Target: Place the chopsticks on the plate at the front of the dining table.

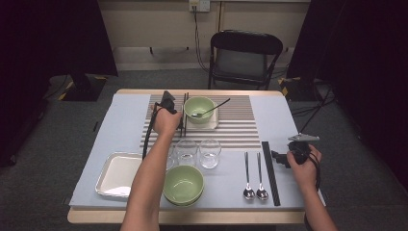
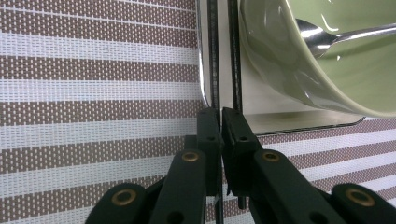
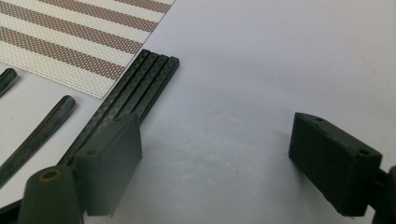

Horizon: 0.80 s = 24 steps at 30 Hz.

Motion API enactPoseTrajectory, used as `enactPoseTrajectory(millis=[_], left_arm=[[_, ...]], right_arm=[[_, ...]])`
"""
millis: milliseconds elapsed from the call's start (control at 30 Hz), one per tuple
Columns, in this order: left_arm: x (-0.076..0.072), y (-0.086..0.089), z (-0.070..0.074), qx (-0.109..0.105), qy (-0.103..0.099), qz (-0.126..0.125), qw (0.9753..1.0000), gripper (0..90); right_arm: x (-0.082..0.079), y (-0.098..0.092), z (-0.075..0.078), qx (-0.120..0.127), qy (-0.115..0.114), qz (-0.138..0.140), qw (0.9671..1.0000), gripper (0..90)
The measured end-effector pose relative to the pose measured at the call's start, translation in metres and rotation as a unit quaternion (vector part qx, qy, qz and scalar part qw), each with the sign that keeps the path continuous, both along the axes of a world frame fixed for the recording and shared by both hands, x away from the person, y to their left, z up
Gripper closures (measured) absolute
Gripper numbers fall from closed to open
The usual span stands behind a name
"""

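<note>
While your left gripper (image 2: 220, 122) has its fingers pressed on the chopsticks (image 2: 214, 56) along the tray (image 2: 299, 122) edge, tight beside the bowl (image 2: 280, 60), your right gripper (image 3: 215, 158) rests with fingers spread over bare counter (image 3: 261, 60), just beside spare chopsticks (image 3: 140, 88).

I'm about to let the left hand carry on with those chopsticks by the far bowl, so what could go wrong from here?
1. The left gripper pinches the black chopsticks at their very end; they may pivot or slip out.
2. They lie right beside the green bowl on its small steel tray; a sideways swing could knock the bowl or the spoon resting in it.
</note>
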<state>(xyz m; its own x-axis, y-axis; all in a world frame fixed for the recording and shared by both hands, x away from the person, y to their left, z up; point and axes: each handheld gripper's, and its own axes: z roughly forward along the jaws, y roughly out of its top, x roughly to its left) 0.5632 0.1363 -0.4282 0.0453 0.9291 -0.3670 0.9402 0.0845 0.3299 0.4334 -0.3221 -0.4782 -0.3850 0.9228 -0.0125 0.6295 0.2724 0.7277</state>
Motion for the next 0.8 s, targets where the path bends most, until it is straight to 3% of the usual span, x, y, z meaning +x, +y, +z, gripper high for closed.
enactPoseTrajectory(millis=[800], left_arm=[[0.0019,-0.0021,0.0025,-0.002,0.002,-0.001,1.0,86.7]], right_arm=[[-0.0002,0.0003,-0.0001,-0.001,-0.001,-0.001,1.0,16.5]])
